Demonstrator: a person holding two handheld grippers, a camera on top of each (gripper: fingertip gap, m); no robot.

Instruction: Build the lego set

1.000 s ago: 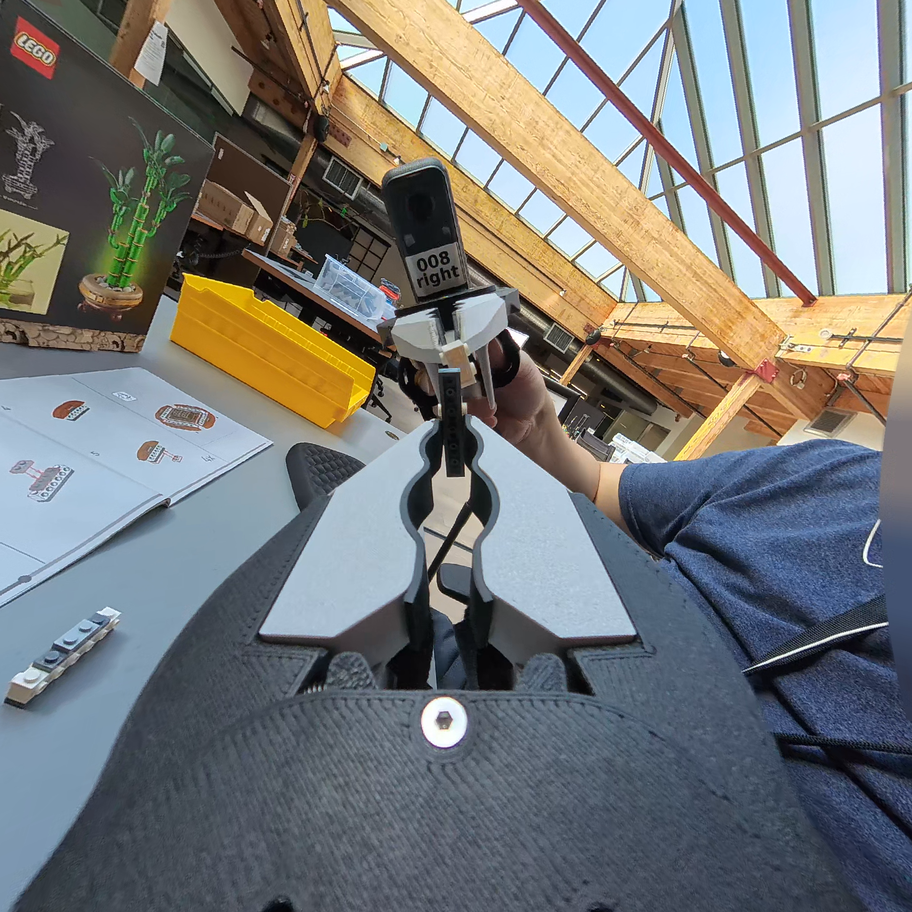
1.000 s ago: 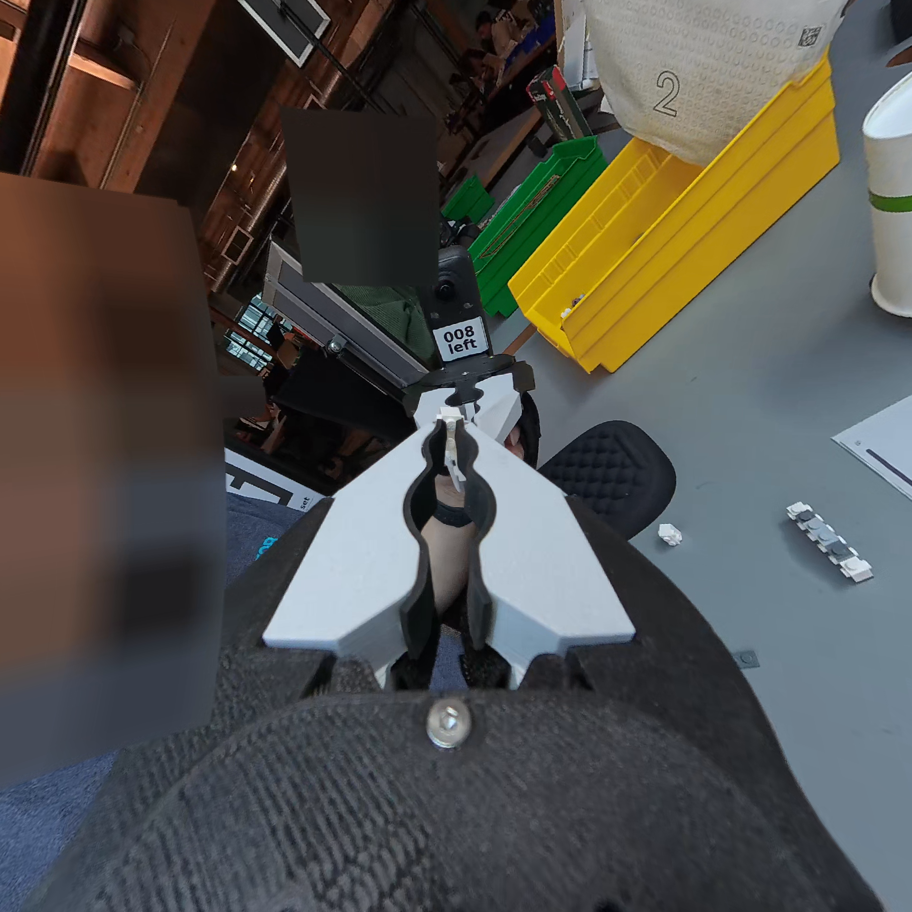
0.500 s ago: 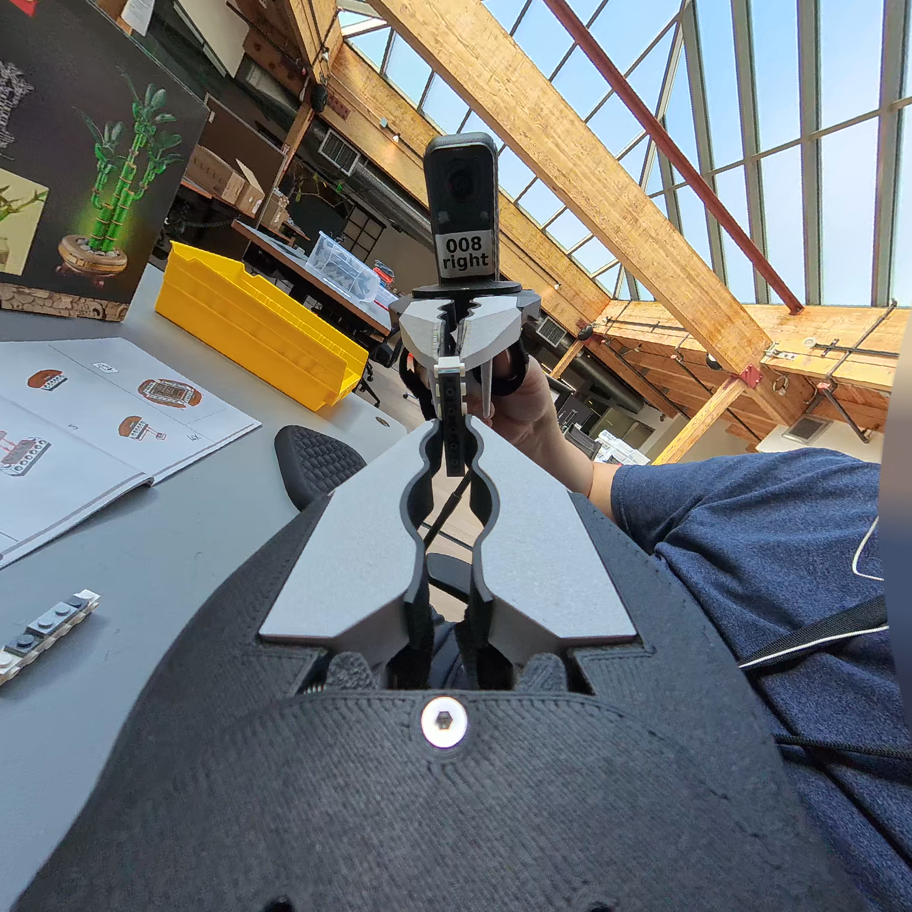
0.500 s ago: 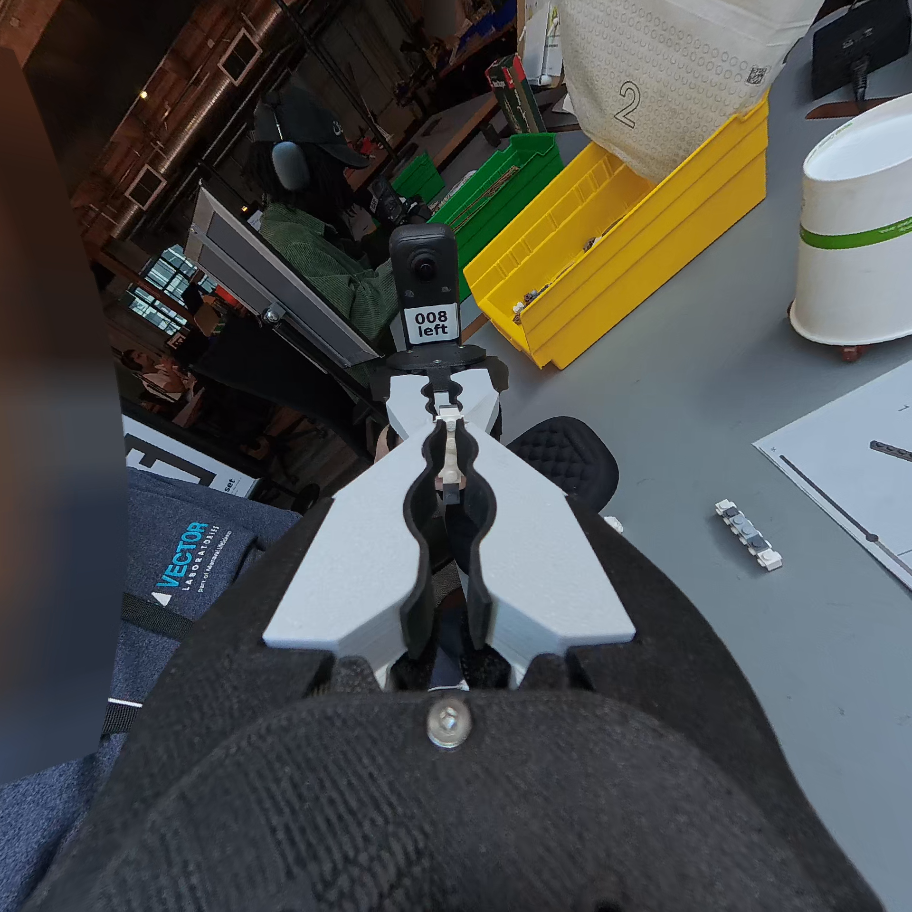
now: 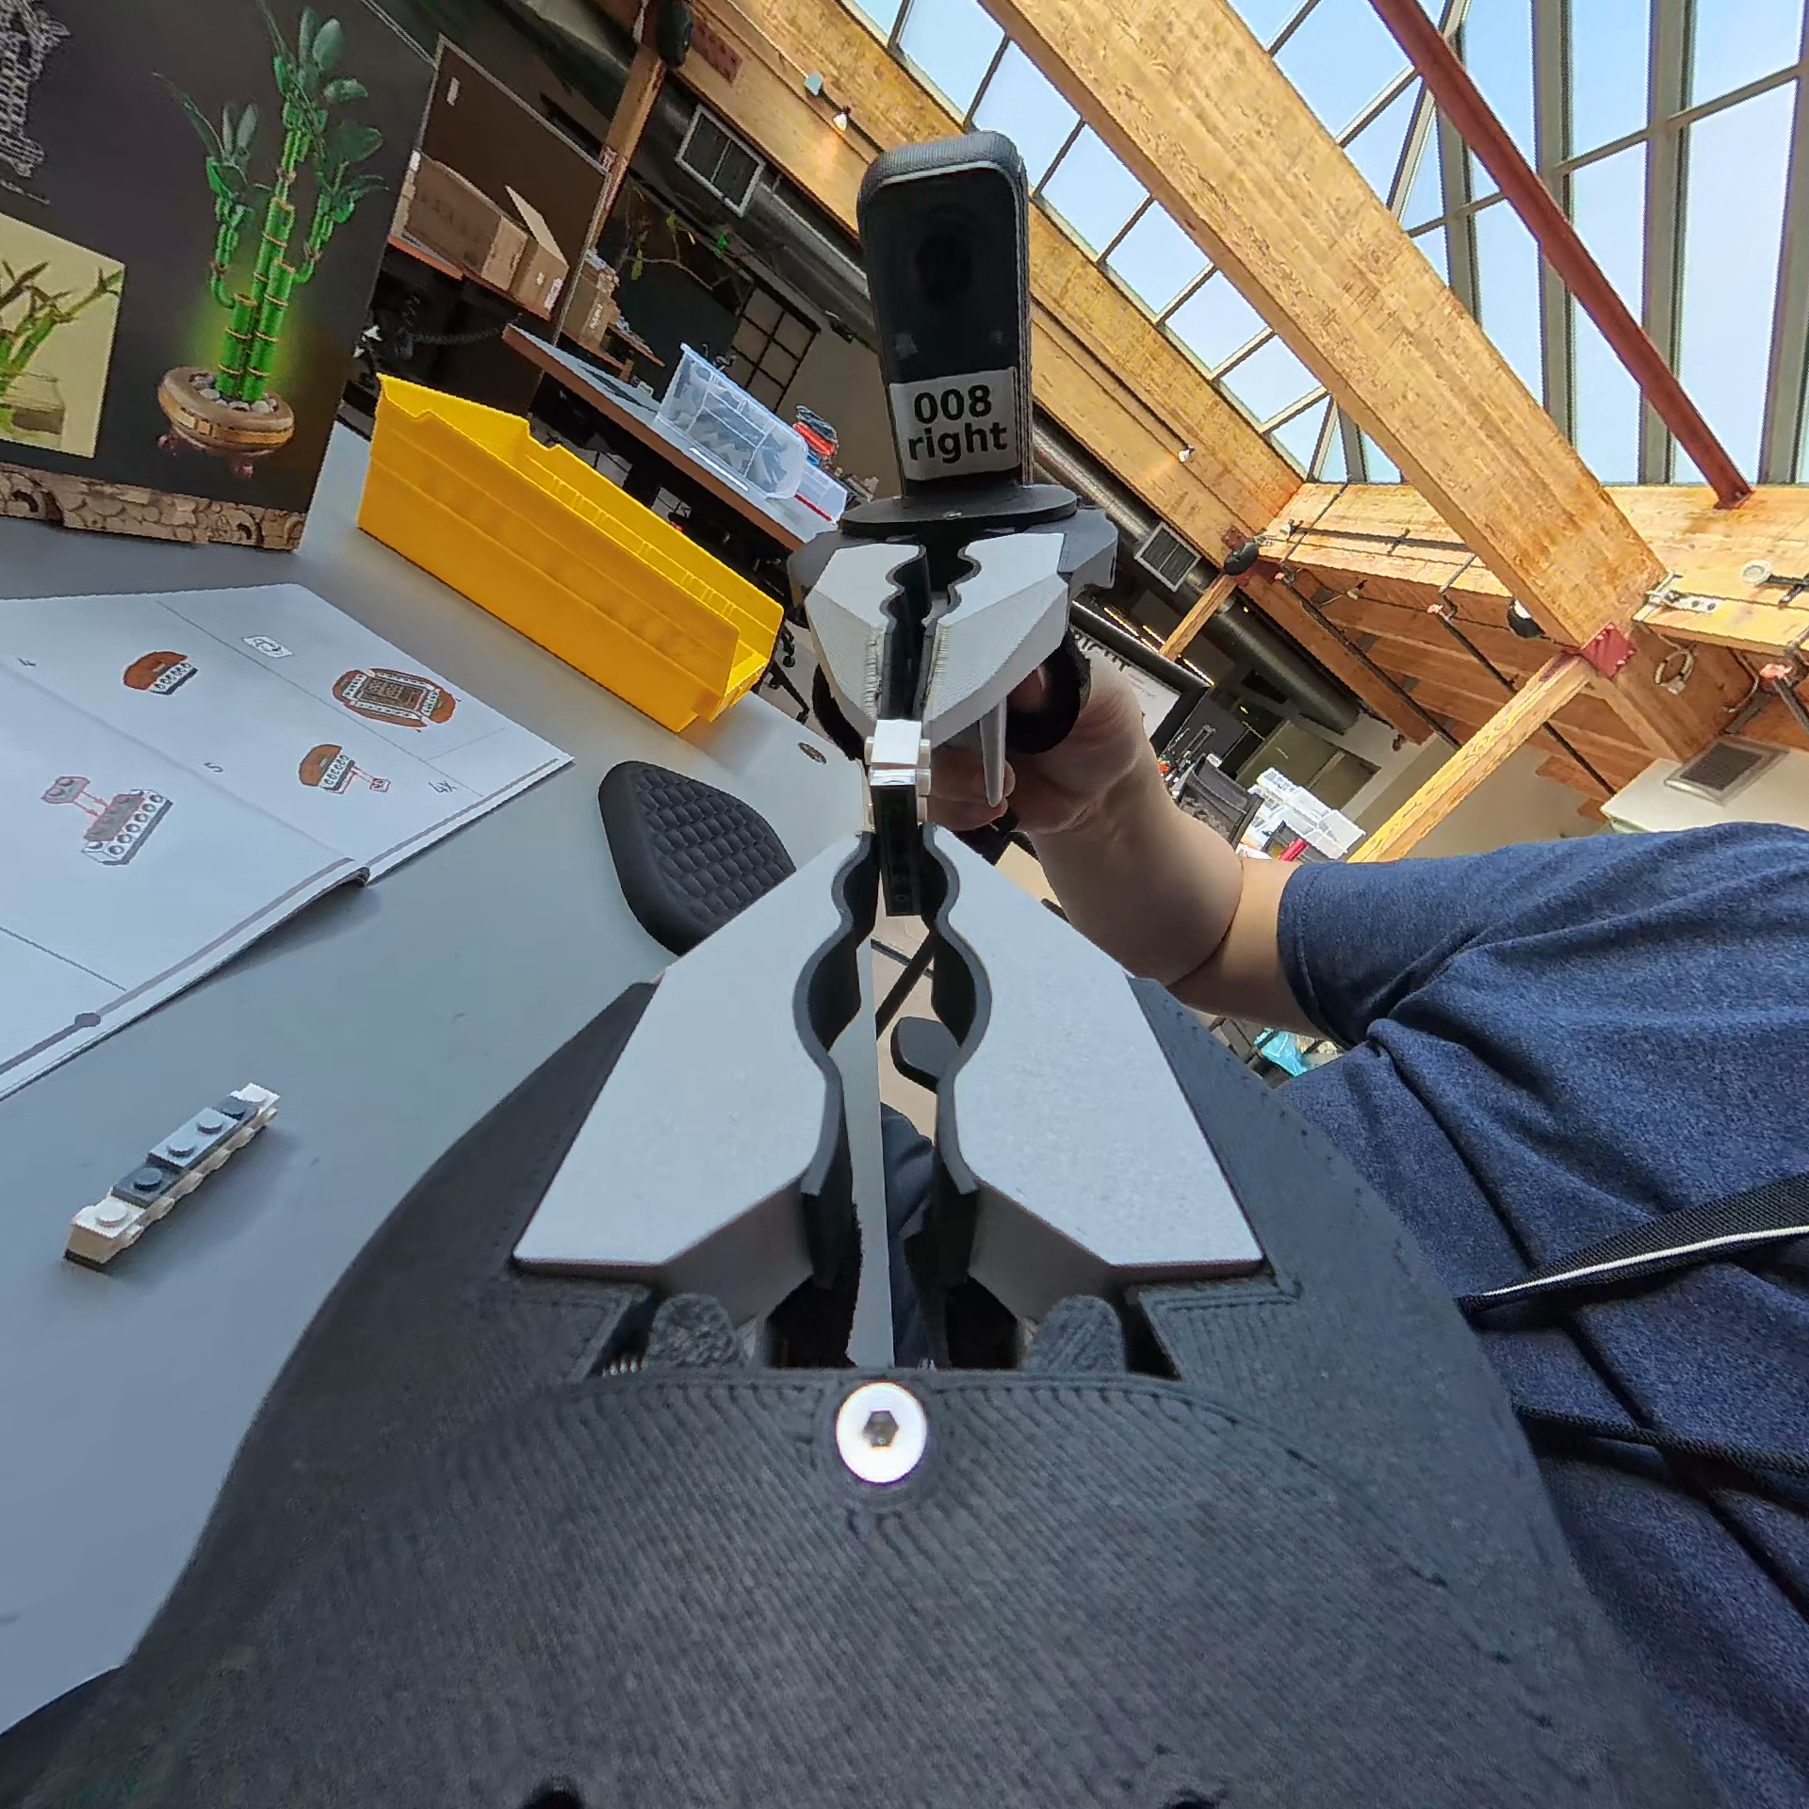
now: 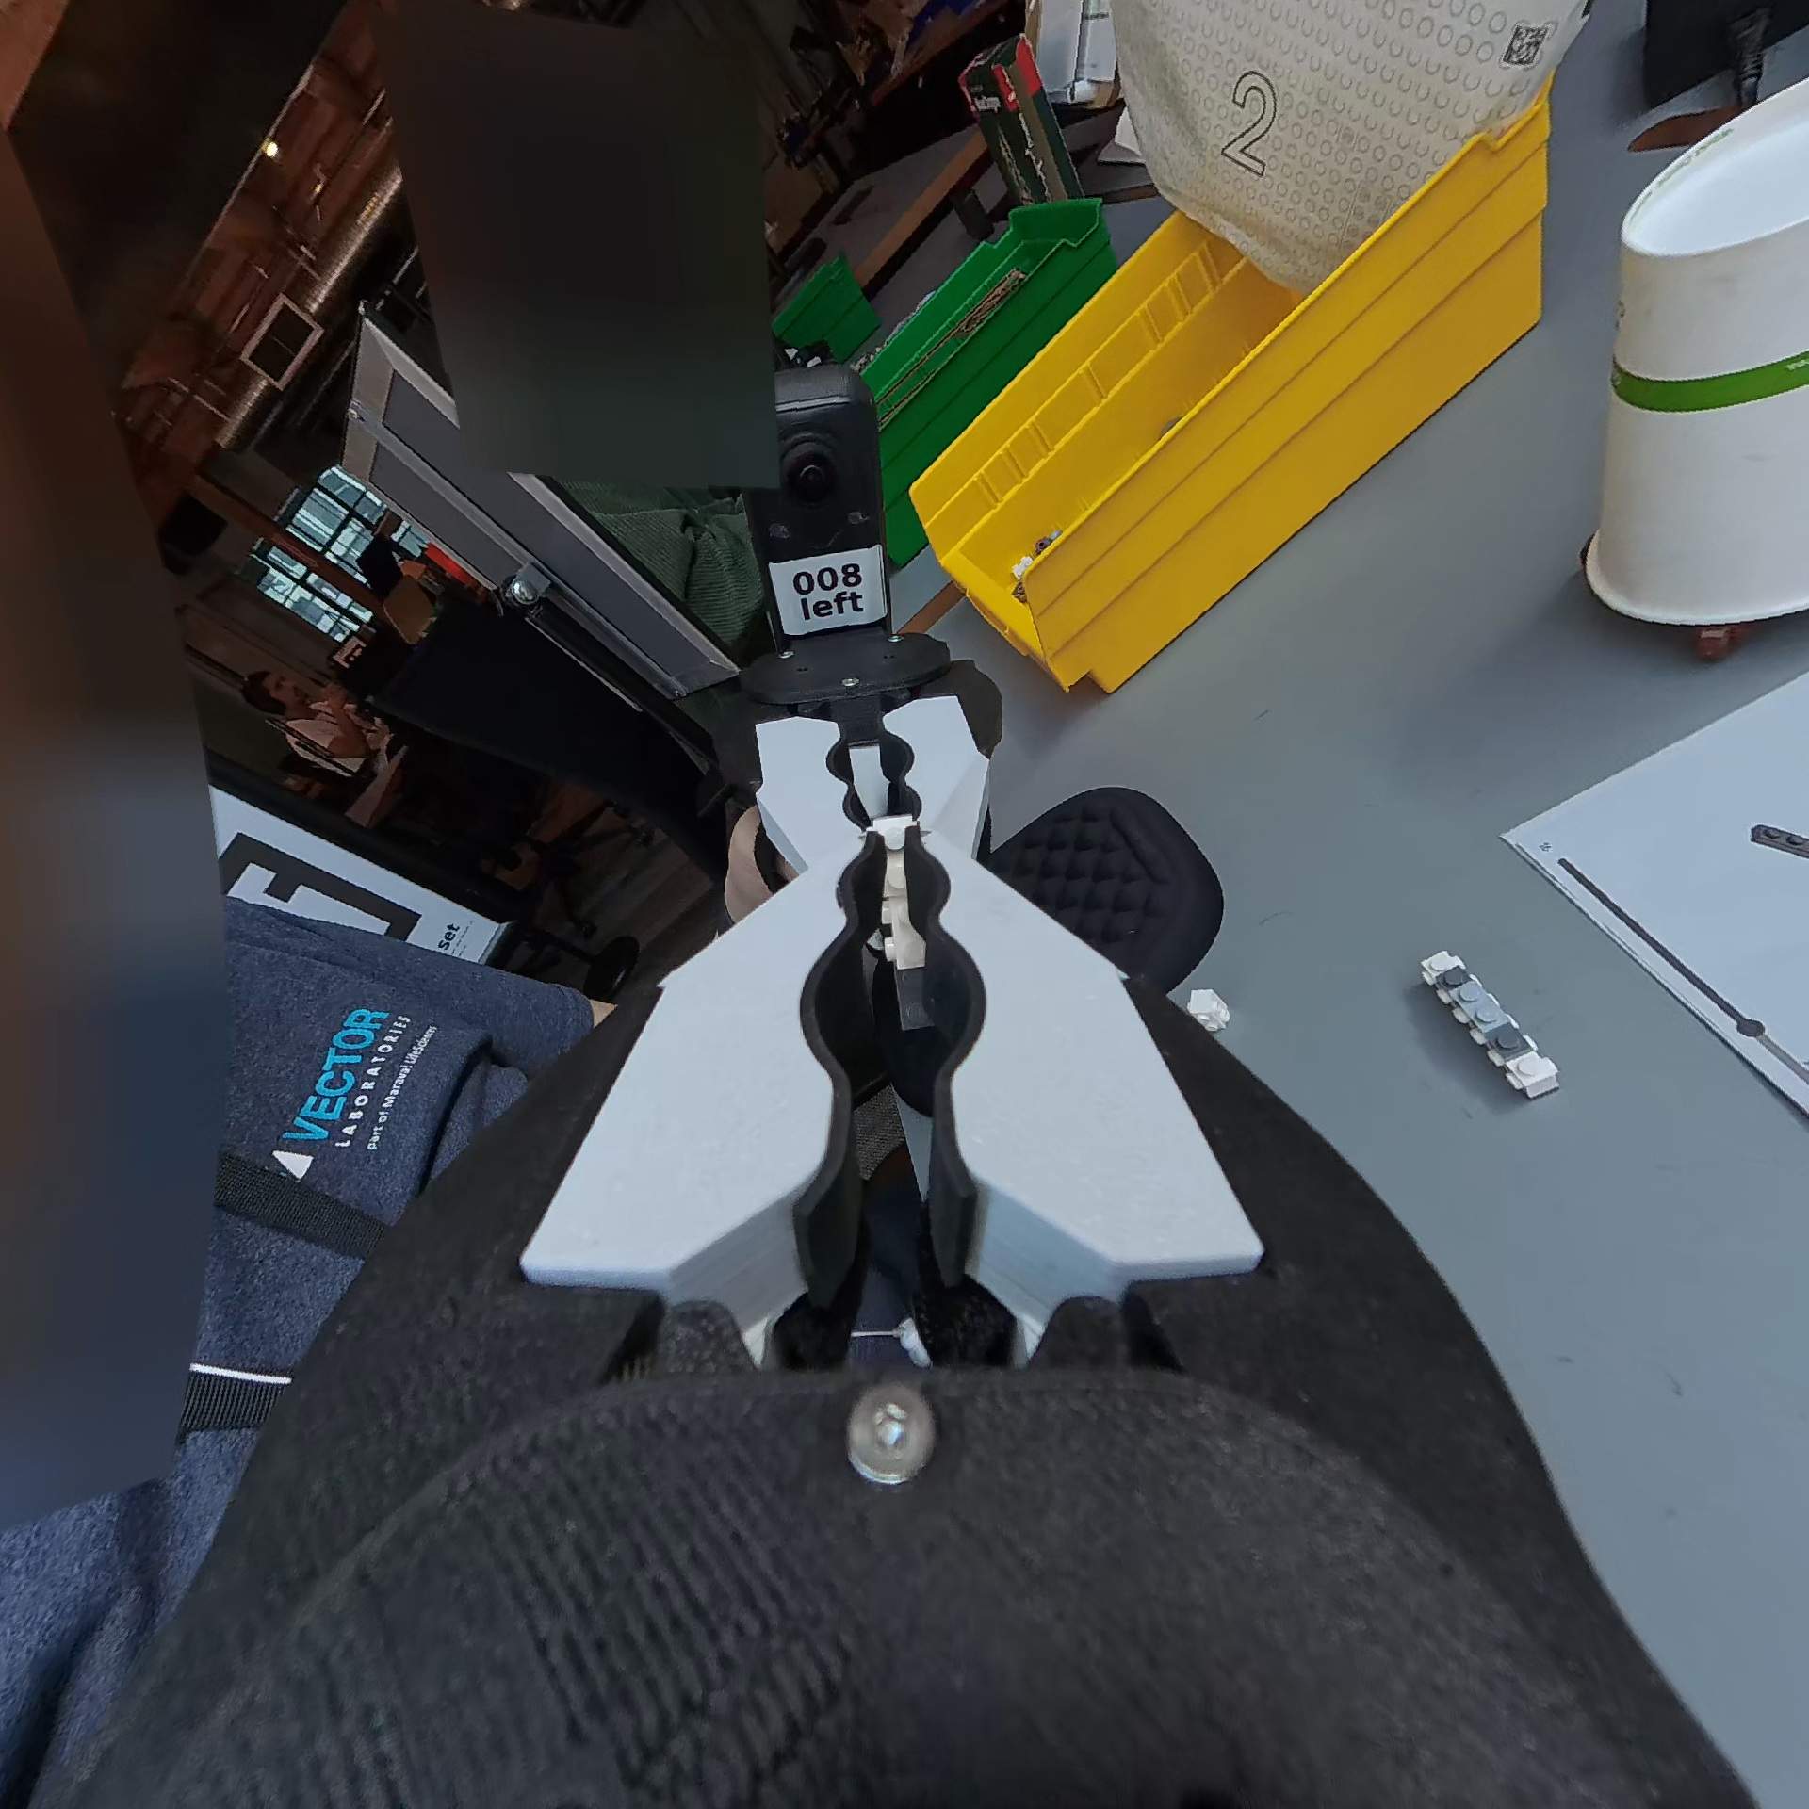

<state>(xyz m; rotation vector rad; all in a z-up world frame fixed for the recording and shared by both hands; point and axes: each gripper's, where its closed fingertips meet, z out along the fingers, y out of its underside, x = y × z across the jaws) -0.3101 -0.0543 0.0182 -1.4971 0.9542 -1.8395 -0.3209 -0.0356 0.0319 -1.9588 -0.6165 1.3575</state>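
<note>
My left gripper (image 5: 896, 847) is shut on a long black lego plate (image 5: 898, 832), seen edge-on and running back between the fingers. My right gripper (image 6: 893, 844) is shut on a small white lego piece (image 6: 894, 896) with a black part behind it. The two grippers meet tip to tip in the air over the table's edge. In the left wrist view the right gripper (image 5: 903, 736) holds the white piece (image 5: 899, 759) against the end of the black plate. The left gripper (image 6: 874, 817) faces me in the right wrist view.
A grey-and-white plate strip (image 5: 171, 1175) (image 6: 1488, 1023) and a tiny white piece (image 6: 1209, 1008) lie on the grey table. An open instruction booklet (image 5: 196, 783), yellow bin (image 5: 558, 578), set box (image 5: 176, 245), white cup (image 6: 1723, 392) and a black chair back (image 5: 695, 852) are nearby. My left and right fingertips are right by each other.
The two grippers have closed in on each other. The white piece, held a little off the black plate before, now sits against its end. Both stay shut.
</note>
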